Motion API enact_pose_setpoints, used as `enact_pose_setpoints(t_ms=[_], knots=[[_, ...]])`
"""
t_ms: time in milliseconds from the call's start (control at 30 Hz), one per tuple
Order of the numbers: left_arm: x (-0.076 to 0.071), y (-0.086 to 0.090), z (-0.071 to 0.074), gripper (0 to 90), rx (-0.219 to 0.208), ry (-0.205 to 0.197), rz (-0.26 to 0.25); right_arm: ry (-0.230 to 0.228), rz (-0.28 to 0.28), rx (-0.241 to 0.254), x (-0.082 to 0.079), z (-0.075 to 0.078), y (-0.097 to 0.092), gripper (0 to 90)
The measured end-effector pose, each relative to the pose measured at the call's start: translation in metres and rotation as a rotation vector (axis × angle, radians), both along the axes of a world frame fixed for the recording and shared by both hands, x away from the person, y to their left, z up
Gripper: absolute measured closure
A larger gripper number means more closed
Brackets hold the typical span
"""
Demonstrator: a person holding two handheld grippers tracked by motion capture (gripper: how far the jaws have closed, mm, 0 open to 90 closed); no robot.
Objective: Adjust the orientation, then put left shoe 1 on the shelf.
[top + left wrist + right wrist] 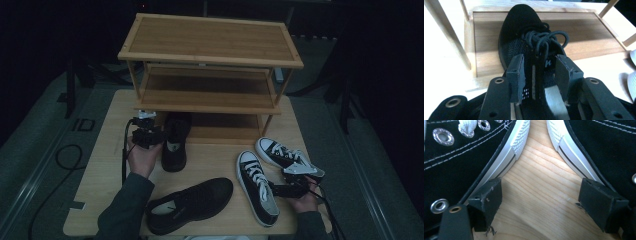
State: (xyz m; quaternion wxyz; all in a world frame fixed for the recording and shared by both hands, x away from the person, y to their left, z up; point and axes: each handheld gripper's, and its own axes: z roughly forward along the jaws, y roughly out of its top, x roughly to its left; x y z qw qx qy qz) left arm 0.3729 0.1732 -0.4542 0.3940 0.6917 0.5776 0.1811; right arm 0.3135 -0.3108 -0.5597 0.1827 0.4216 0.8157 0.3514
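At centre left of the high view, the left gripper [146, 131] hovered over the heel of a black shoe [175, 141] whose toe sat on the bottom shelf [225, 131] of the rack [210, 42]. In the left gripper view its jaws stood spread, the shoe's tongue and collar between them, pads clear of it. At lower right, the right gripper [280, 189] lay low on the desk [100, 170], jaws spread between two sneakers [461, 155], bare wood between them.
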Motion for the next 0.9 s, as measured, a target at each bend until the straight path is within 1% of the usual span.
enact_pose_setpoints(t_ms=[67,133,233,300,400,533,700,800,900], knots=[[-0.006,0.002,0.002,58.7,-0.003,-0.013,-0.024,0.0,0.0,0.0,0.0,0.0,0.0,18.9],[-0.012,0.004,0.003,58.6,0.016,-0.02,-0.042,0.0,0.0,0.0,0.0,0.0,0.0,18.8],[-0.02,0.006,0.004,58.2,0.035,-0.026,-0.057,0.0,0.0,0.0,0.0,0.0,0.0,18.8],[-0.027,0.008,0.005,58.1,0.046,-0.038,-0.059,-0.002,0.001,-0.001,0.0,0.0,0.0,18.8],[-0.036,0.011,0.006,57.6,0.049,-0.05,-0.065,-0.001,0.001,0.0,0.0,0.0,0.0,18.8],[-0.052,0.013,0.007,57.7,0.072,-0.076,-0.095,0.0,0.0,0.001,0.0,0.0,0.0,18.8],[-0.064,0.014,0.002,57.7,0.064,-0.08,-0.123,0.0,0.0,0.001,0.0,0.0,0.0,18.8],[-0.067,0.015,-0.004,56.8,0.05,-0.076,-0.134,0.0,0.0,0.0,0.0,0.0,0.0,18.8],[-0.069,0.017,-0.011,56.8,0.039,-0.063,-0.14,0.0,0.0,0.0,0.0,0.0,0.0,18.8]])
